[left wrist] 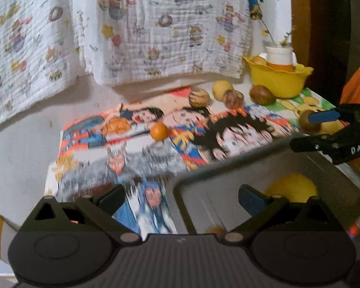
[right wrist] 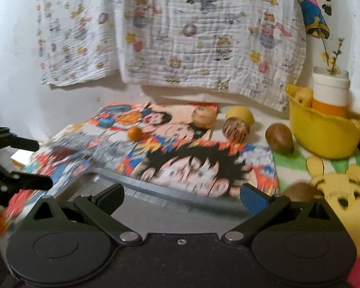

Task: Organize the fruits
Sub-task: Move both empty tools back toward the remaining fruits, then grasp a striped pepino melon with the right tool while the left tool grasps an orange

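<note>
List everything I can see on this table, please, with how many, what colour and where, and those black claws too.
Small orange fruit: one, orange, left on the cartoon mat.
Round tan fruits: two, tan and streaked brown, at the back of the mat.
Yellow fruit: one, behind the streaked one.
Brown oval fruit: one, beside the bowl.
Brown fruit: one, near the right gripper's fingers.
Yellow bowl: one, back right, holding a white and orange container and a pale fruit.
Grey tray: one, front, with a yellow fruit inside.
Printed cloth: white, hanging on the wall.
Left gripper: black, open, over the tray edge.
Right gripper: black, open, above the tray.
</note>
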A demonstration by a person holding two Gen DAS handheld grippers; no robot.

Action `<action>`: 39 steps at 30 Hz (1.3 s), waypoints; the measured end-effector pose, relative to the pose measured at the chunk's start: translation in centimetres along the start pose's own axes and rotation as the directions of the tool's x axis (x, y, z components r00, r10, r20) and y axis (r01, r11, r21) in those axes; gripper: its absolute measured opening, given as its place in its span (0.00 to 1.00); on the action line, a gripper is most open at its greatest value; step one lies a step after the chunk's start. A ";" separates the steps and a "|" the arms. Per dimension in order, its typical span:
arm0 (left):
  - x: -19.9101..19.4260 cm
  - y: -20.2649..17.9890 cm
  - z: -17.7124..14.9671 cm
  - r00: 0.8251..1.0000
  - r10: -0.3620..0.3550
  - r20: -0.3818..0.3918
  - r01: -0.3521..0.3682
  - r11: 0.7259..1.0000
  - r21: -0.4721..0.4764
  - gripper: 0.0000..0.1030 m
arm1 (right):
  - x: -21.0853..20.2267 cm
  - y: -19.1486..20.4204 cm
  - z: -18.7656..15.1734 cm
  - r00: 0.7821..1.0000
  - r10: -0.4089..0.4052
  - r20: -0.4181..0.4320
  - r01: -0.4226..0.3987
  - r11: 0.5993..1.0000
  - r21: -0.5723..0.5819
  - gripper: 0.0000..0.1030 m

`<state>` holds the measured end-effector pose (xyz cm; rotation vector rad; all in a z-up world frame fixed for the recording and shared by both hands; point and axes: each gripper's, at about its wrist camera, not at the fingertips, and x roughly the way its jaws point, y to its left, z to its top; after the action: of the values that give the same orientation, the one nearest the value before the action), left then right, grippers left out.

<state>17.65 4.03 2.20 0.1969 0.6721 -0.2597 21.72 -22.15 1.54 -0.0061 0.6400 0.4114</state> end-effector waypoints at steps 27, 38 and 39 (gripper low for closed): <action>17.2 5.1 6.0 0.998 -0.046 -0.047 0.039 0.990 -0.135 0.99 | 19.2 -5.8 7.9 0.962 -0.175 -0.209 0.207 0.968 0.141 0.95; 18.4 5.6 5.5 0.997 -0.063 -0.043 0.055 0.982 -0.181 0.86 | 20.9 -5.8 7.8 0.963 -0.203 -0.176 0.226 0.967 0.119 0.83; 18.4 5.6 5.5 0.997 -0.065 -0.040 0.056 0.981 -0.183 0.84 | 21.0 -5.9 7.8 0.963 -0.205 -0.176 0.228 0.966 0.123 0.83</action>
<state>36.41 4.74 -4.77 0.0071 0.7435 -0.2512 43.67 -18.71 -5.13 0.0262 0.8195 0.1525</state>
